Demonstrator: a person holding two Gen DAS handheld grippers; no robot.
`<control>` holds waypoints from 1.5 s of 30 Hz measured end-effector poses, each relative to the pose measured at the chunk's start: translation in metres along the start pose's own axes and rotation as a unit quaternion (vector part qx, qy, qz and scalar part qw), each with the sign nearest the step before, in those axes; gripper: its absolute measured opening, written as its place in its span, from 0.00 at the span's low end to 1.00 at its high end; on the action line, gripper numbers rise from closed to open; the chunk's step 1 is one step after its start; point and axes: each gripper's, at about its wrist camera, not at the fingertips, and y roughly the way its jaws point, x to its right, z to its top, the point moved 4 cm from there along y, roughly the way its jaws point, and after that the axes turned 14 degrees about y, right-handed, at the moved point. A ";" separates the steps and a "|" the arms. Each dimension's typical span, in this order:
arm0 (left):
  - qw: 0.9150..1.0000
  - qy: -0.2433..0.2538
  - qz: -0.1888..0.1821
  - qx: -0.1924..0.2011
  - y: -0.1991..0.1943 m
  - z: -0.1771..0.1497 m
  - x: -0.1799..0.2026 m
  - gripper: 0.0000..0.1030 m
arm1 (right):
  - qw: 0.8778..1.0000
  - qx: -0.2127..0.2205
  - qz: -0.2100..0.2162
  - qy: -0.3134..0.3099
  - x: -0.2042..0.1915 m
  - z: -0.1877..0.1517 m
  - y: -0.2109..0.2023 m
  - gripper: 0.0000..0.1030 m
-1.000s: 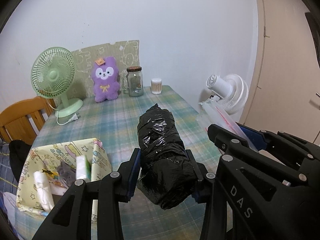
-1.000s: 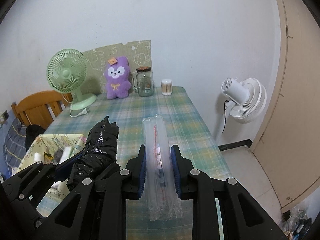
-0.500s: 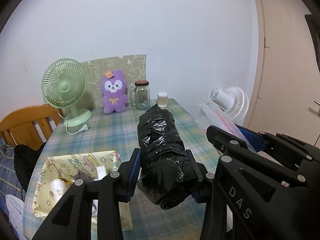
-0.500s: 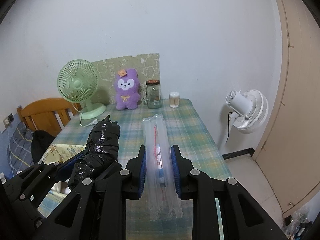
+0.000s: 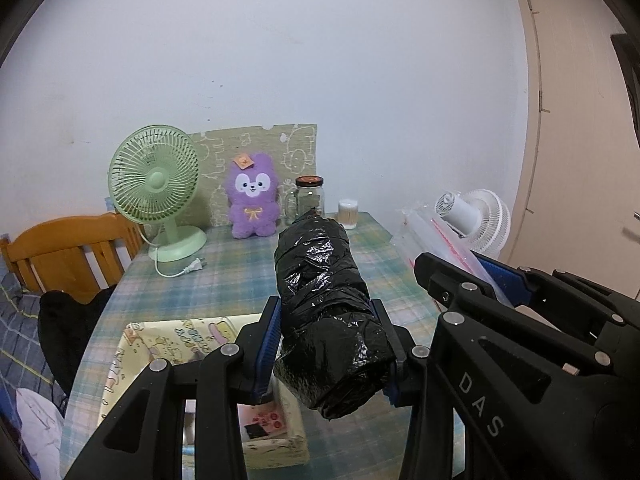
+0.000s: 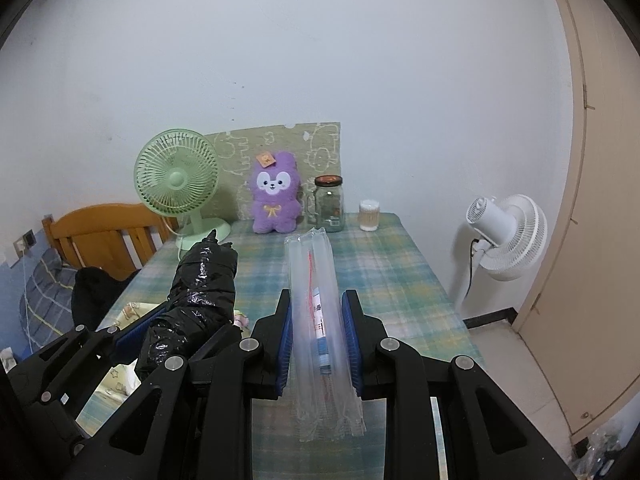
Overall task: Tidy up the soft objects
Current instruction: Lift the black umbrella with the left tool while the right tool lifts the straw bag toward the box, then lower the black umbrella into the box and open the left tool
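- Clamping a roll of black plastic bags [image 5: 328,312], the left gripper [image 5: 326,336] fills the lower middle of the left wrist view; its blue pads press both sides of the roll, which juts up toward the centre of the frame.
- Pinched between the narrow jaws of the right gripper [image 6: 318,336] is a clear plastic bag pack [image 6: 320,320] with a red stripe, standing on edge in the lower middle of the right wrist view.
- Below the black roll, at lower left in the left wrist view, a yellow patterned fabric box [image 5: 160,344] sits on the plaid table [image 5: 240,276].
- Farther back, along the table's far edge, stand a green fan [image 5: 156,184], a purple plush toy [image 5: 252,200], a glass jar [image 5: 310,198] and a cotton swab tub [image 5: 348,214].
- At right, beside the table, is a white fan [image 6: 508,236].
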 end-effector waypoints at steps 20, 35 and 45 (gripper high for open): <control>1.000 -0.016 0.015 -0.016 0.008 -0.020 -0.050 0.42 | 0.999 -0.024 0.021 -0.005 -0.050 -0.018 0.028 0.26; 0.998 -0.019 0.029 -0.057 0.031 -0.047 -0.078 0.43 | 0.998 -0.061 0.021 -0.016 -0.074 -0.042 0.060 0.26; 0.995 -0.024 0.029 -0.095 0.053 -0.072 -0.089 0.43 | 0.994 -0.107 0.025 -0.020 -0.082 -0.066 0.087 0.26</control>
